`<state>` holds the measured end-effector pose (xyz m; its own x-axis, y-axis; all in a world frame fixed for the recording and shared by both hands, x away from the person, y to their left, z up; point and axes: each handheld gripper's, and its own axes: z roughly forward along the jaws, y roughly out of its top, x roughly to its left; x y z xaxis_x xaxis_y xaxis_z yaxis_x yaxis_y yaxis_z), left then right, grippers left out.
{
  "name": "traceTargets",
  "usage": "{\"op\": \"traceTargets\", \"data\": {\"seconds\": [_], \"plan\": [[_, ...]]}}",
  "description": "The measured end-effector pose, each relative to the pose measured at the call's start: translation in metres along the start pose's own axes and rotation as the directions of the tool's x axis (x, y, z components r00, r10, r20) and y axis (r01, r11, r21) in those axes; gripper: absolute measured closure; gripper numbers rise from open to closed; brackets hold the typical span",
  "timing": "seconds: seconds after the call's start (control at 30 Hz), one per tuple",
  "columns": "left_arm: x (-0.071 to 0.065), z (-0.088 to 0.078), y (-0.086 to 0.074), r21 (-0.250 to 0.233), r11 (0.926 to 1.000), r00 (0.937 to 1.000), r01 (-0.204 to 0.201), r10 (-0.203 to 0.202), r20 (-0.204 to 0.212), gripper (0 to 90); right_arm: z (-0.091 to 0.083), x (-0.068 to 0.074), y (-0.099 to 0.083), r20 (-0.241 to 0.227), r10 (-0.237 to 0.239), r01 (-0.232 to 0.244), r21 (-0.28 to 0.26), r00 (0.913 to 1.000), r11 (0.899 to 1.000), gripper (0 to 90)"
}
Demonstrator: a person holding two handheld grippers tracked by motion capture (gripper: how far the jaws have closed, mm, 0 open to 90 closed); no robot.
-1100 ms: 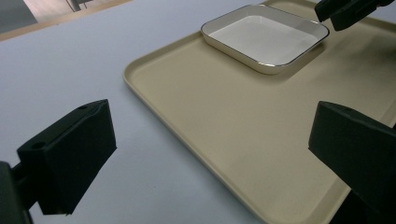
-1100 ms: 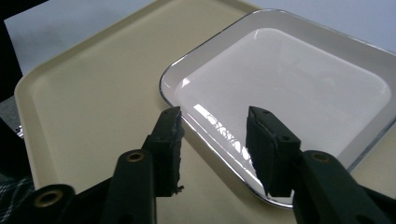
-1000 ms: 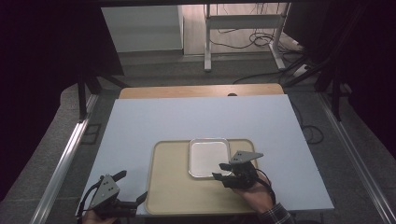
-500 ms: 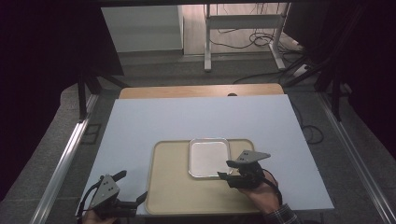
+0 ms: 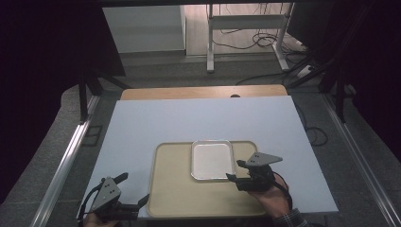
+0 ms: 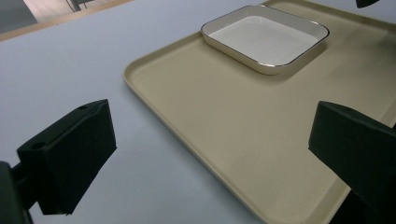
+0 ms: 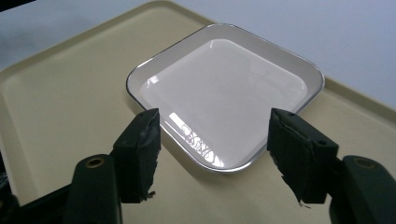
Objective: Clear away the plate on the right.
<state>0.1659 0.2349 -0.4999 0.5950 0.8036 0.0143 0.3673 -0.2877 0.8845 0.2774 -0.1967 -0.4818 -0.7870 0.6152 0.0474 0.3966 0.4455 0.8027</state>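
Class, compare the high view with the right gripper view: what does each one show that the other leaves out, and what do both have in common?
High view alone: the left gripper at the table's near left edge, the hand holding the right gripper, and the floor with cables beyond. Right gripper view alone: a close look at the dish's dark rim line and the glare on its glaze, framed between open jaws. Both: the white square dish resting on the beige tray.

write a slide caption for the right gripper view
Right gripper open just short of a white square dish on a beige plastic tray.
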Motion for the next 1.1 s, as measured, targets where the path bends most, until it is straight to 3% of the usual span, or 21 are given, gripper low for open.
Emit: {"op": "traceTargets", "data": {"seconds": [0.83, 1.1], "plan": [[0.000, 0.000, 0.000, 0.001, 1.0000, 1.0000, -0.003, 0.003, 0.000, 0.4, -0.029, -0.020, -0.013, 0.057, 0.053, -0.052, -0.035, 0.9970, 0.998, 16.0], [0.000, 0.000, 0.000, 0.001, 1.0000, 1.0000, -0.003, 0.003, -0.001, 0.4, -0.037, -0.020, -0.018, 0.053, 0.044, -0.042, -0.030, 0.9976, 0.999, 12.1]]}}
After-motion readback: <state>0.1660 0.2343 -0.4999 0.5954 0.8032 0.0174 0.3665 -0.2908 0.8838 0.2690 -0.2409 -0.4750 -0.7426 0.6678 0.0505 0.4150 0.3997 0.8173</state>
